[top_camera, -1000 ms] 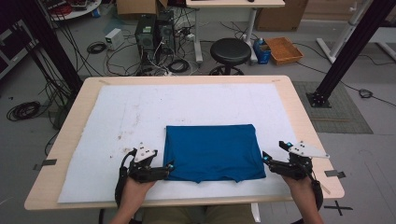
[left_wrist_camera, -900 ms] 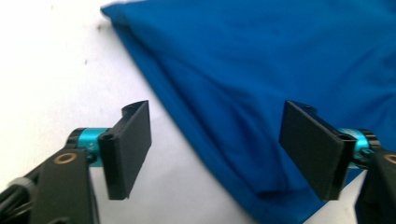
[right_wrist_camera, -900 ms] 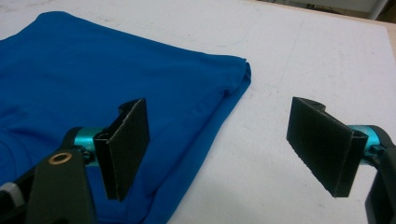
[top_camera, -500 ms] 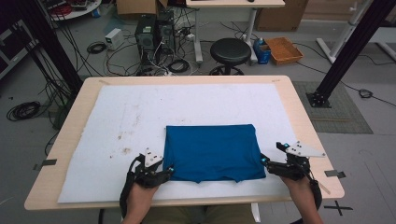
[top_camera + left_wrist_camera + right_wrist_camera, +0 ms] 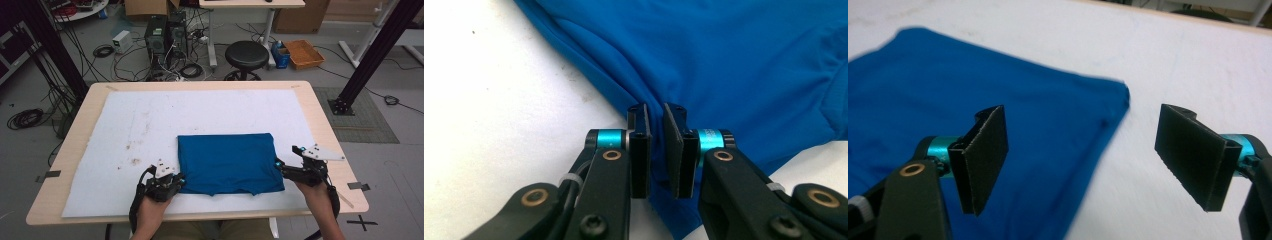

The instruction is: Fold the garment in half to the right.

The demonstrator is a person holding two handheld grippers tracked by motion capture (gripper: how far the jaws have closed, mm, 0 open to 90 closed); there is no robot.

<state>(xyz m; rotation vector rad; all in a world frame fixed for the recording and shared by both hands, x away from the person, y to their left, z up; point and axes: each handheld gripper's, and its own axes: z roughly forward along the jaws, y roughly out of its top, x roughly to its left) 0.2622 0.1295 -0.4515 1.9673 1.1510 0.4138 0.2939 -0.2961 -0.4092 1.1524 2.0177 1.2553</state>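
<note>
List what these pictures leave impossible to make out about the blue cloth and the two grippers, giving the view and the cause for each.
- Blue cloth, high view: layers beneath the top fold, hidden by the cloth itself.
- Left gripper, left gripper view: how much fabric sits between the nearly closed jaws, hidden by the pads.
- Right gripper, right gripper view: the near cloth edge, blurred and cut off at the bottom.
- Right gripper, high view: jaw gap, too small.

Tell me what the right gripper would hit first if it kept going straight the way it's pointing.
Probably the blue cloth. The right gripper is open, its jaws straddling the cloth's right edge, one over the fabric, the other over the white mat. Depth is hard to judge, so it may brush the mat too.
</note>
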